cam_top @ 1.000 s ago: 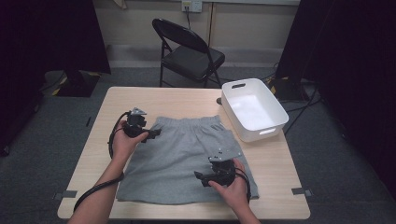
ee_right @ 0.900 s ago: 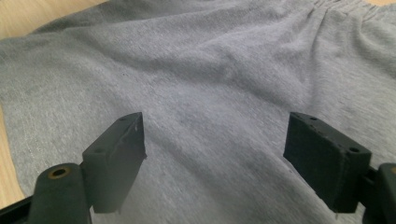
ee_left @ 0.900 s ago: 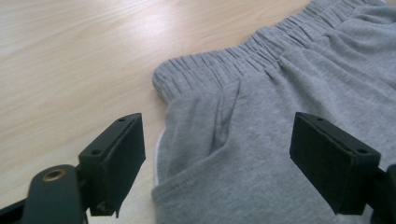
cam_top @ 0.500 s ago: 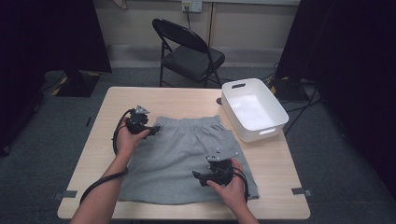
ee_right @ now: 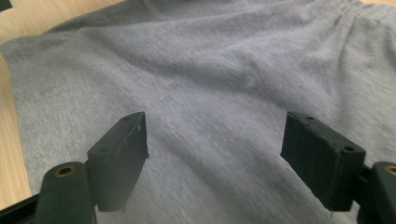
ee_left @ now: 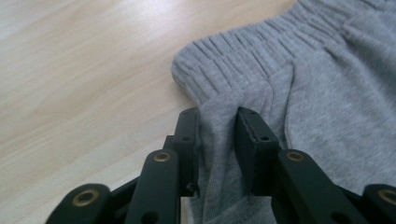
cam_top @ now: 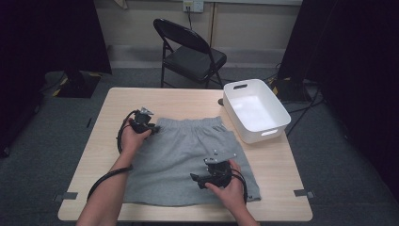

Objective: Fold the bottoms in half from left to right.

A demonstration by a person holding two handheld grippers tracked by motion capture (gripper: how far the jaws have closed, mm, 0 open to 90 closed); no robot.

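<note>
Meanwhile, grey shorts [cam_top: 188, 160] lie flat on the worktop [cam_top: 188, 101] beside a white bin [cam_top: 280, 127]; the left hand-held gripper [ee_left: 217, 126] pinches fabric below the waistband corner, apparently to fold, while the right hand-held gripper [ee_right: 215, 140] hovers wide open above a leg.

Light wooden table [cam_top: 183, 101], empty white plastic bin [cam_top: 254, 110] at its far right, black folding chair [cam_top: 190, 54] behind

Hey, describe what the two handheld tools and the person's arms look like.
Both are black two-jaw tools. The left tool trails a looping black cable; its flat rectangular jaws hang on links with brass-coloured pivots. The right tool carries a grey three-cornered plate on top, and its jaw pads are blocky and matte. The forearms are bare, with no sleeves in view.
</note>
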